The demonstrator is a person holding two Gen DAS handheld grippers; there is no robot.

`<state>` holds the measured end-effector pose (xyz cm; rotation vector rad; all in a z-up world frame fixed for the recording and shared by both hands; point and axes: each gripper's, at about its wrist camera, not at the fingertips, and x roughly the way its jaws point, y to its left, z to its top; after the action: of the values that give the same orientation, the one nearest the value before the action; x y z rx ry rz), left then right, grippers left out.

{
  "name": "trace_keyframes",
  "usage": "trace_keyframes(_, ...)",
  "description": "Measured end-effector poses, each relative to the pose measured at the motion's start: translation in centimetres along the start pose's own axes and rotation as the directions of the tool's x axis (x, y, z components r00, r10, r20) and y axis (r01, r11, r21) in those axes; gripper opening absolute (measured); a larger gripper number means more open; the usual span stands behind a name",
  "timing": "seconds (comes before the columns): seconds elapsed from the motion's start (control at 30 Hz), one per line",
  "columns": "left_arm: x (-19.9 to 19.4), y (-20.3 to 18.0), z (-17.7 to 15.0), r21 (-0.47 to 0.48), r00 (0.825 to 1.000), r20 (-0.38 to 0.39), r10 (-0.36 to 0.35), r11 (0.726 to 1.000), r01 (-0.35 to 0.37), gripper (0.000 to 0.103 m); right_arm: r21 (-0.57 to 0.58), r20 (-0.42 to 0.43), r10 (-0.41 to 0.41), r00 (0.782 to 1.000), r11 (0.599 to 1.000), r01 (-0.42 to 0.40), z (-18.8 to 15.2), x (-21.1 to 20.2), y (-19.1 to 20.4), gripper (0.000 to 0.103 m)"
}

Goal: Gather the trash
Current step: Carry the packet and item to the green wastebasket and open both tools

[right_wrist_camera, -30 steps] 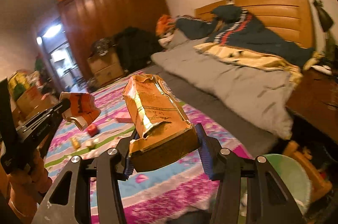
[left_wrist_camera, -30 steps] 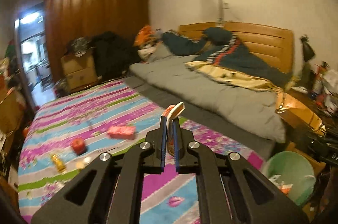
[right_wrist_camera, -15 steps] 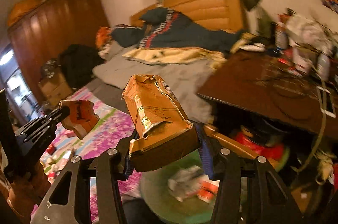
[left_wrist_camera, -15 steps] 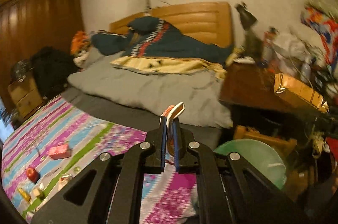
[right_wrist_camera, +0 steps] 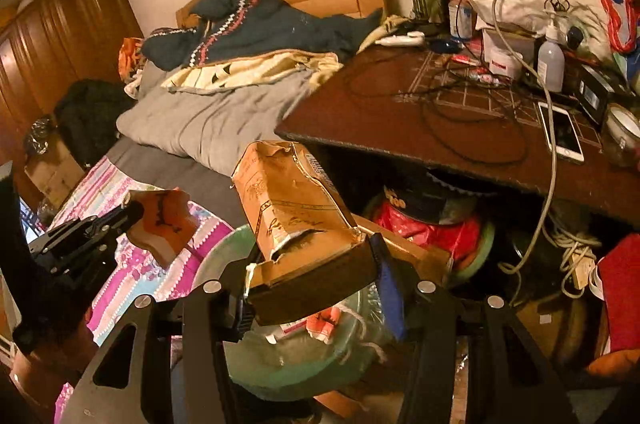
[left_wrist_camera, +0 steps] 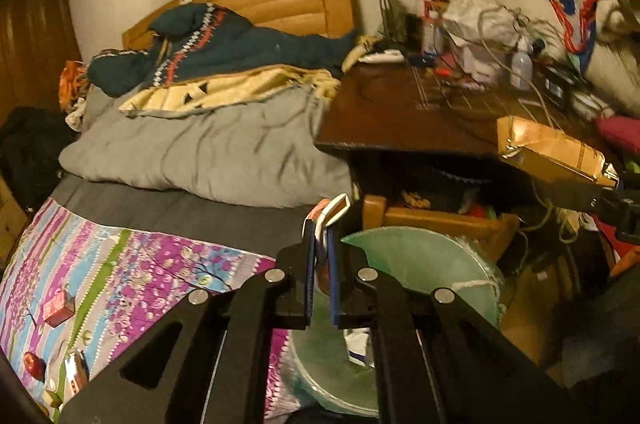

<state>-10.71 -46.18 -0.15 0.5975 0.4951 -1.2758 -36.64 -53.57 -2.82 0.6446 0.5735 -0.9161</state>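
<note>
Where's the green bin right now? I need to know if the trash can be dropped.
In both wrist views the green bin sits low at centre, on the floor between the bed and the desk, below both grippers' trash.

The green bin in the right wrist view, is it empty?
No, the green bin already holds trash: crumpled white and orange-red wrappers lie inside it, below the torn brown carton that the right gripper holds.
</note>
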Motion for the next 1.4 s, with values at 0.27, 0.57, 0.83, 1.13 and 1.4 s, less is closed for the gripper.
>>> trace_keyframes(0.27, 2.3, -0.6, -1.5, 0.015, 0.997, -0.074, -0.022, 1.0, 0.023, 0.005, 0.004, -0.093, -0.004, 0.996, 1.0, 0.004, -1.3, 2.7, 1.2, 0.052)
trace_keyframes(0.57, 4.0, -0.3, -3.0, -0.004, 0.991, -0.13, -0.033, 0.999, 0.033, 0.005, 0.045, -0.171, 0.018, 0.985, 0.999, -0.01, -2.9, 5.9, 1.9, 0.052)
trace_keyframes(0.83, 4.3, 0.3, -3.4, -0.039, 0.987, -0.147, -0.062, 0.998, 0.057, 0.005, 0.084, -0.202, 0.039, 0.979, 0.996, -0.023, -3.2, 7.4, 2.0, 0.052)
trace_keyframes(1.13, 4.4, 0.4, -2.9, -0.075, 0.978, -0.14, -0.154, 0.987, 0.145, 0.005, 0.113, -0.198, 0.056, 0.979, 0.993, -0.034, -3.0, 7.8, 1.7, 0.054)
trace_keyframes(1.4, 5.0, 1.7, -4.1, -0.135, 0.972, -0.173, -0.161, 0.981, 0.139, 0.04, 0.087, -0.191, 0.064, 0.98, 0.995, -0.048, -3.2, 8.1, 2.5, 0.078)
